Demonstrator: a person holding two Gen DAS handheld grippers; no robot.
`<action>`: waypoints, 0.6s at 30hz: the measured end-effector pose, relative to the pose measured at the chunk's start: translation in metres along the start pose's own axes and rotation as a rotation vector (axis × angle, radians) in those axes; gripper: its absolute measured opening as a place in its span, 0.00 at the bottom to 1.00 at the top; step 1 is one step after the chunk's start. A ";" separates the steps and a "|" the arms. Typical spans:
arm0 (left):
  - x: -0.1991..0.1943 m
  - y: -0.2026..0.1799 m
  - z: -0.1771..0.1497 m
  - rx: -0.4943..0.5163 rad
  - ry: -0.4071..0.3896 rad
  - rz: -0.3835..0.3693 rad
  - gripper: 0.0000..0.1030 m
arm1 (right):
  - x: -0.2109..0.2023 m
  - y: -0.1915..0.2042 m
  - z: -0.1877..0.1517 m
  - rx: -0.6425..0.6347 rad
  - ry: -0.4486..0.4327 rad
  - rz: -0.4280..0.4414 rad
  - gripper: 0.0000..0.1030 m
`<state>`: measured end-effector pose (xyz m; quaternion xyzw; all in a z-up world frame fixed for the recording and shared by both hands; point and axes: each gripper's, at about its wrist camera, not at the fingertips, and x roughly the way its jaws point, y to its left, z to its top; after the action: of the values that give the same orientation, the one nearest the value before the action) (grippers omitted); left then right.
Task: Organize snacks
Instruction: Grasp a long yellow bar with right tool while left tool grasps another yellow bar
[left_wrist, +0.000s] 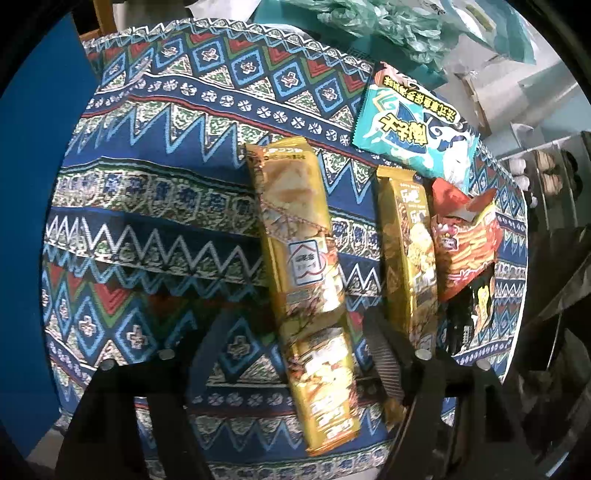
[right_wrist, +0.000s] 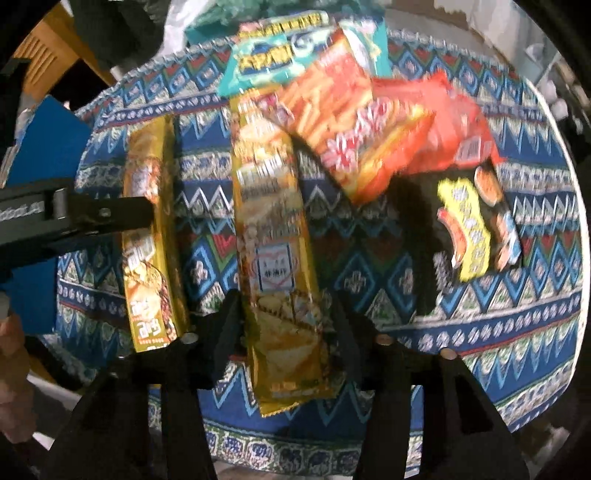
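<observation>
Left gripper (left_wrist: 295, 354): jaws stand wide, straddling the near end of a long gold packet (left_wrist: 299, 280) without pressing it; packet lies lengthwise on the patterned cloth (left_wrist: 155, 206).

Right gripper (right_wrist: 284, 321): jaws apart, either side of the second gold packet (right_wrist: 273, 236); contact with the pads cannot be told through the blur.

Handling, judged: both packets light, glossy foil, slippery; contents probably brittle biscuit, so grip across the narrow width near one end, gently.

Beyond: orange snack bags (right_wrist: 354, 122) overlapping, soft and crinkly; teal packet (left_wrist: 413, 129) at the far edge; a small dark packet with yellow label (right_wrist: 469, 229) lying apart to the right.
</observation>
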<state>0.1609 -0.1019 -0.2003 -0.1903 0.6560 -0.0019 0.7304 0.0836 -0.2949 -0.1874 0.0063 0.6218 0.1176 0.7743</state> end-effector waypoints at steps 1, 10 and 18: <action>0.001 0.000 0.000 -0.004 0.001 0.000 0.75 | -0.002 0.000 0.001 -0.012 -0.013 -0.009 0.54; 0.016 -0.007 0.002 0.015 0.014 0.006 0.71 | 0.002 0.004 0.016 -0.053 -0.047 -0.018 0.54; 0.016 -0.007 0.001 0.055 0.031 -0.013 0.37 | 0.017 0.016 0.044 -0.080 -0.073 -0.026 0.54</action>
<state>0.1660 -0.1124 -0.2131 -0.1746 0.6656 -0.0277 0.7251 0.1262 -0.2706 -0.1910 -0.0286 0.5877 0.1320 0.7977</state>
